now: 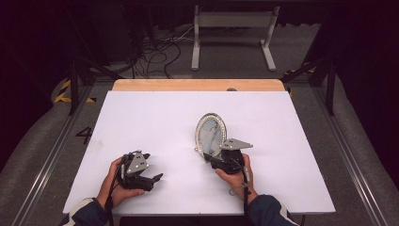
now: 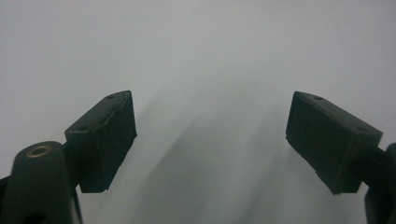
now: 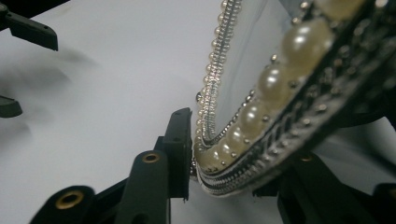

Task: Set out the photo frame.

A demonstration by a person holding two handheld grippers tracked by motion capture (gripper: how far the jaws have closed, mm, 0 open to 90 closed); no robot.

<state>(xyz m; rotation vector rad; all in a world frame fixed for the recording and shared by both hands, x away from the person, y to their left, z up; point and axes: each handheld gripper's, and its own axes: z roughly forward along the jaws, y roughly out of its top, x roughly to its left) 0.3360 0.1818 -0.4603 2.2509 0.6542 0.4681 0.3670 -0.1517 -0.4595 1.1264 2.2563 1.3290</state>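
- Left gripper: jaws stand wide apart, nothing between them; its pads are black, blocky and matte, above bare white table.
- Right gripper: jaws narrowed onto the lower rim of the frame, one pad against its edge, the other hidden behind it; the frame is held up, tilted, right of centre.
- Count: two grippers, one frame, one table.
- Frame: oval, silvery metal, ringed with a row of round pearls and fine beading, with a glossy pane inside.
- Table: flat white sheet, a wood strip along the far edge.
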